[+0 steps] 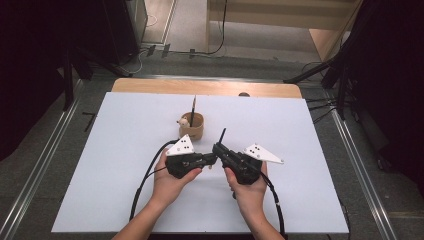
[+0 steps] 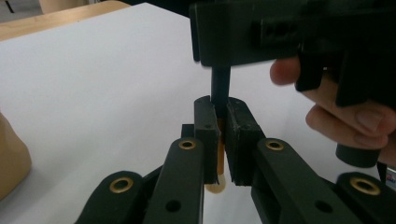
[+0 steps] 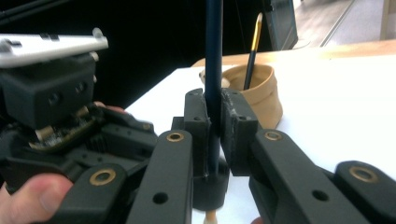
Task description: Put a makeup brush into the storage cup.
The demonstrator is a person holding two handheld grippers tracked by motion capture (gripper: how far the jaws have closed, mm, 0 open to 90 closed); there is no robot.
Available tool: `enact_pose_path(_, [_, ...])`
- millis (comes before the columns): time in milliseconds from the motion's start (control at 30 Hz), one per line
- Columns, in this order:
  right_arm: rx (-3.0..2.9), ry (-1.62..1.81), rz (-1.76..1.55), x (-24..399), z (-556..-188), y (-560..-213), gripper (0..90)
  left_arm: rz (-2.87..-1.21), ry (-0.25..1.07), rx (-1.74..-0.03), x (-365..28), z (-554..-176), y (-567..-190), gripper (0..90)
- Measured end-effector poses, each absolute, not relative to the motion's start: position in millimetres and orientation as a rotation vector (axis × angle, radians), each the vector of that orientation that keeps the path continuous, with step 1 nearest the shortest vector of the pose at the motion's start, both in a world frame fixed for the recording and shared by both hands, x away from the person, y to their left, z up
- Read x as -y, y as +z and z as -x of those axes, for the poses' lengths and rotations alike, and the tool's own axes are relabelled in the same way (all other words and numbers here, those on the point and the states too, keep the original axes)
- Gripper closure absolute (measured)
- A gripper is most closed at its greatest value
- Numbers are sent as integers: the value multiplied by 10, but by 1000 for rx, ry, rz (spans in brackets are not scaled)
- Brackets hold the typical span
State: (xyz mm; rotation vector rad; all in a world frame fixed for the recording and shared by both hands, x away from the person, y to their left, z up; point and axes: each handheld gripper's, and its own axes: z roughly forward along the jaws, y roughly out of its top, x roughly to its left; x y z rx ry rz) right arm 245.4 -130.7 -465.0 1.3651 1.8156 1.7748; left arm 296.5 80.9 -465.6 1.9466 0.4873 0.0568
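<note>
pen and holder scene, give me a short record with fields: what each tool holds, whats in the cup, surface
left tool: shut on the amber, light-coloured end of the pen
right tool: shut on the dark slim pen barrel, which stands up between its pads
tan round holder cup: upright behind the tools, one dark pencil with yellow band standing in it
small pale figure: at the cup's left side
white table board: carries cup and both hands
</note>
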Motion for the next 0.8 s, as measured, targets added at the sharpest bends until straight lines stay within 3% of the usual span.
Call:
enact_pose_path(167, [-1832, 1732, -1363, 1291, -2447, -4654, 847, -1942, 14, -496, -808, -2987, -4694, 839])
enact_pose_path(300, [-1828, 1699, -1372, 1324, -2467, -4662, 847, -1951, 20, -495, -841, -2990, -4690, 732])
enact_pose_path(467, [-1830, 1634, -1323, 1388, -2476, -4642, 847, -1912, 21, -507, -976, -3035, -4627, 659])
enact_pose_path(667, [-1887, 1470, -1185, 1371, -2476, -4622, 847, -1898, 55, -537, -1131, -3083, -4486, 640])
enact_pose_path(800, [-1932, 1374, -1097, 1321, -2482, -4623, 847, -1916, -6, -565, -1170, -3116, -4399, 606])
